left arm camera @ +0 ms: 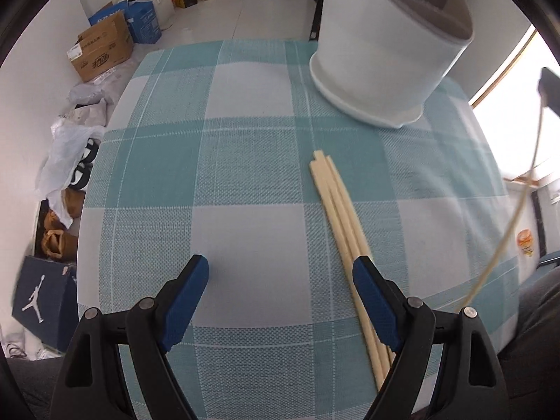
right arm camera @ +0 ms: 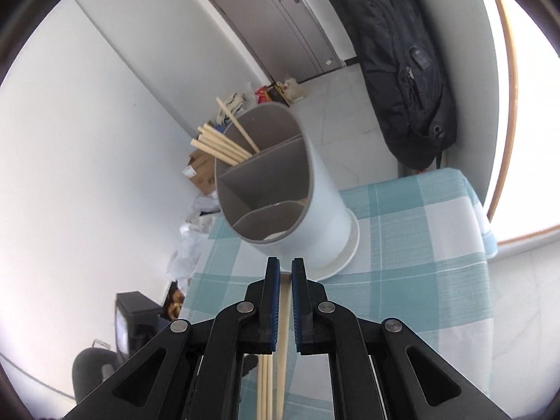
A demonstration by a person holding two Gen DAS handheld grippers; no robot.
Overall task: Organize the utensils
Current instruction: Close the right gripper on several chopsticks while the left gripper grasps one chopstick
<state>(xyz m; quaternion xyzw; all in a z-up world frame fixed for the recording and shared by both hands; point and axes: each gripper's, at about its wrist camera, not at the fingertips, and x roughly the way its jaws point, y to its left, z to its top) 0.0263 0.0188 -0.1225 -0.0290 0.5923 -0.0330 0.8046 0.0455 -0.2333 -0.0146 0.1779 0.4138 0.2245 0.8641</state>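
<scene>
A white utensil holder (left arm camera: 381,59) with grey dividers stands at the far right of the checked tablecloth (left arm camera: 245,182). Three pale chopsticks (left arm camera: 341,217) lie on the cloth in front of it. My left gripper (left arm camera: 280,273) is open low over the cloth, its right finger lying over the chopsticks. In the right wrist view my right gripper (right arm camera: 285,280) is shut on one chopstick (right arm camera: 284,336), raised in front of the holder (right arm camera: 280,189). Several chopsticks (right arm camera: 224,143) stand in the holder's far compartment. The held chopstick also shows in the left wrist view (left arm camera: 507,231).
Cardboard boxes (left arm camera: 101,49), plastic bags (left arm camera: 66,147) and a shoe box (left arm camera: 42,297) lie on the floor left of the table. A black backpack (right arm camera: 402,63) hangs behind the table. A bright window (left arm camera: 518,112) is on the right.
</scene>
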